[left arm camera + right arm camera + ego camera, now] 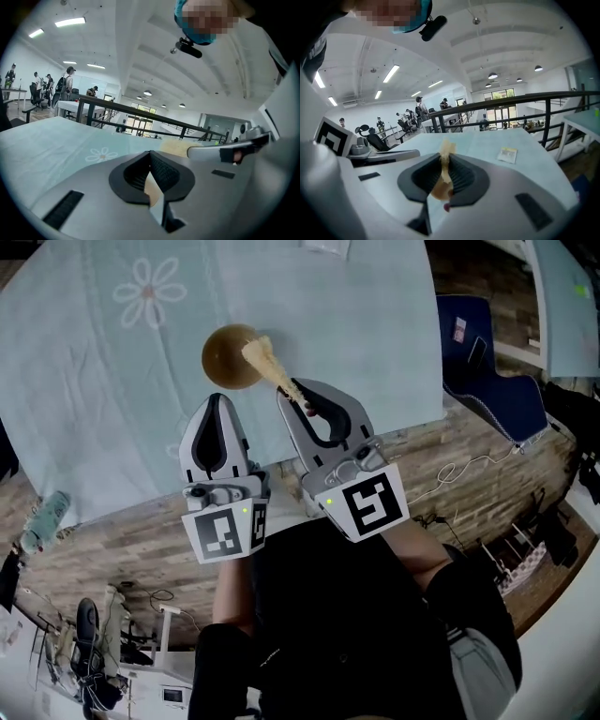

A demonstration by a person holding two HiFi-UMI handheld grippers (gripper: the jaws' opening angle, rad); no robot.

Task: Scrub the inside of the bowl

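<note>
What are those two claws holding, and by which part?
The right gripper pinches a tan scrubber by its near end; the rest sticks out toward the bowl. The left gripper is shut on nothing.

Bowl point(228, 360) on table point(94, 409), scrubber point(264, 358) over its rim; L tool point(217, 401) left of R tool point(298, 395).

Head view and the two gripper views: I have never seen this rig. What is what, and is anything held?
No robot: a person holds a two-jaw gripper in each hand. The head view looks down from the person's head; each gripper view looks along one gripper's jaws. A brown bowl stands on a pale blue tablecloth. The right gripper is shut on a tan scrubber whose tip overlaps the bowl's rim; contact cannot be told. The left gripper is shut and empty.
</note>
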